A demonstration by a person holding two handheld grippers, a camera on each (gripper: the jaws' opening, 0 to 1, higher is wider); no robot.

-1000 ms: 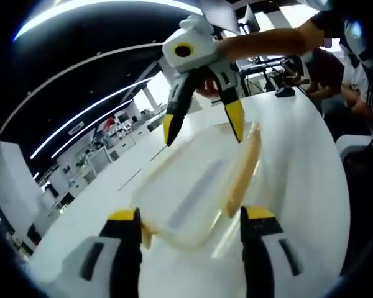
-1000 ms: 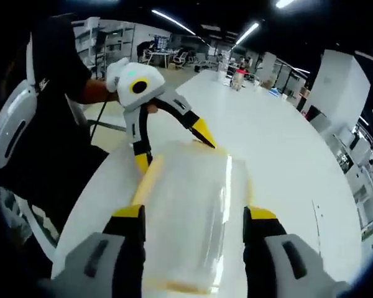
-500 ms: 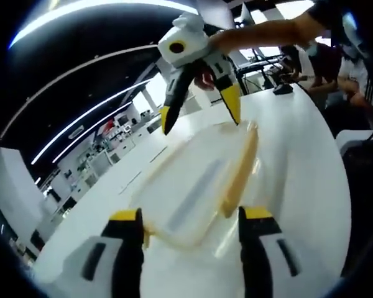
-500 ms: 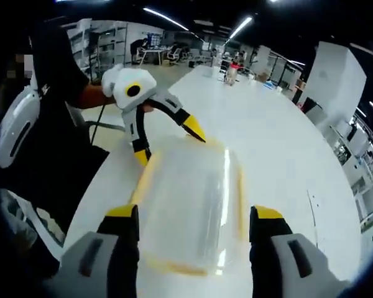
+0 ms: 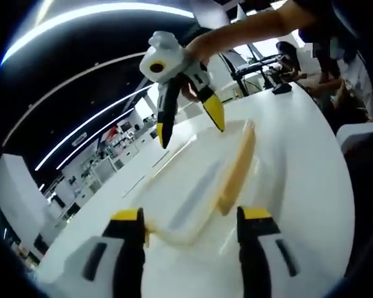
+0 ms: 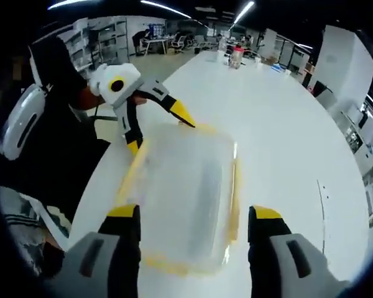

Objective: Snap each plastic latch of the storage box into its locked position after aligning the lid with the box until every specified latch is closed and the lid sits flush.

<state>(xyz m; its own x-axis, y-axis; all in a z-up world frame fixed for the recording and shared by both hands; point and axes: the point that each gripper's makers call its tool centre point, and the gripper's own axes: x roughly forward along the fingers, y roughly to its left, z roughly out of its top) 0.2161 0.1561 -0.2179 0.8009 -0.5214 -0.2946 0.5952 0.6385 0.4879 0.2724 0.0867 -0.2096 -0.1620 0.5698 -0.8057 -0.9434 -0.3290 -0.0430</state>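
Long white table (image 6: 280,124), dark ceiling with strip lights (image 5: 93,11), distant shelving (image 6: 99,31)

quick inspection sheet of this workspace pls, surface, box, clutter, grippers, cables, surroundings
surface: long white table, glossy, bare around the box.
job's things: clear storage box with its lid on and yellow latches along its edges; whether the latches are locked cannot be told.
clutter: small items at the table's far end, too small to name.
grippers: left gripper open, jaws astride the box's far end; right gripper open, raised above the opposite end.
cables: a dark cable hangs near the person's arm.
surroundings: open office with ceiling strip lights, shelves, seated people beyond the table.
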